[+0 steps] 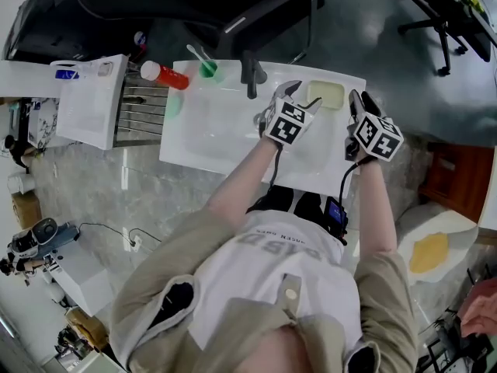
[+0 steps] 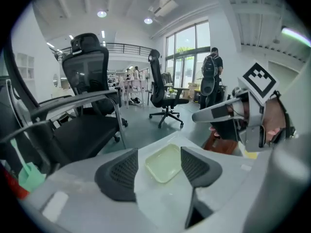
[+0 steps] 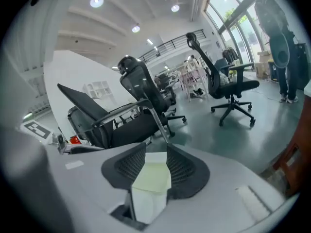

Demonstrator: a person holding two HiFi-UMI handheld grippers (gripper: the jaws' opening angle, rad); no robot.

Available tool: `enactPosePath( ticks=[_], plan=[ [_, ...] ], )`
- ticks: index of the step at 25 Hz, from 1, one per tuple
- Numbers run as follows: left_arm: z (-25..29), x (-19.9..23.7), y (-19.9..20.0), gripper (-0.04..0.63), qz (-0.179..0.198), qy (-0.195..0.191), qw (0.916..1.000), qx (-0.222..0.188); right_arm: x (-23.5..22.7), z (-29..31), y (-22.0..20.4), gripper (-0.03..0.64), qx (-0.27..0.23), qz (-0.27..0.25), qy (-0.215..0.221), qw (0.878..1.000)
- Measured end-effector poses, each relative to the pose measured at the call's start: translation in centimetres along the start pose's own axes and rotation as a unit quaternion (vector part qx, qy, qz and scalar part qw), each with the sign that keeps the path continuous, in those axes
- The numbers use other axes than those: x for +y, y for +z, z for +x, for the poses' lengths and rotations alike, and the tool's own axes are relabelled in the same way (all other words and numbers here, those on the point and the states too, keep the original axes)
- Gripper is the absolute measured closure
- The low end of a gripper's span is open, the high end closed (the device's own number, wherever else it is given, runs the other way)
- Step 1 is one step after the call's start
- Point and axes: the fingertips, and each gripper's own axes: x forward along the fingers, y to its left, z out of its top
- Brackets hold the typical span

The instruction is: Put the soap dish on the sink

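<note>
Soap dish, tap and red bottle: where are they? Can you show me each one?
soap dish (image 1: 326,94), head view, the middle of its pale tray.
tap (image 1: 249,75), head view, partway along its dark body.
red bottle (image 1: 172,78), head view, its red body beside the white cap.

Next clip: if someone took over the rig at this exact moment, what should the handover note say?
Soap dish: lies flat on the sink, at the far right corner of its deck in the head view, right of the faucet.
Left gripper: jaws apart, empty; the dish shows beyond them, not gripped.
Right gripper: jaws apart, empty, also off the dish.
Done: the dish appears placed and let go.
Left: probably only to draw both grippers clear.
</note>
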Motion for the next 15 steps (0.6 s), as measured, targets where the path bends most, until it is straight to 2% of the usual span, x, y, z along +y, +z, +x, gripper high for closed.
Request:
enactPosePath(
  ticks=[2,7,10,15],
  plan=[
    [-1.7,-0.2,1.7,0.307,0.004,0.012,0.9994,-0.033,1.0,-1.6,1.3,0.476,-0.035,-0.023,0.002,0.999],
    [-5.8,-0.6,4.6,0.365,-0.007,0.035,0.9941,-0.102,4.1,-6.0,4.0,0.486,-0.106,-0.089,0.01,0.99],
    [-8.2,-1.2,6.1,0.421,-0.009,0.045,0.9894,-0.137,5.7,-8.8,5.1,0.513,-0.137,-0.131,0.01,0.982],
    [-11.9,-2.5,8.4,0.496,0.012,0.063,0.9788,-0.195,7.8,-12.3,5.9,0.56,-0.171,-0.185,0.003,0.968]
  ],
)
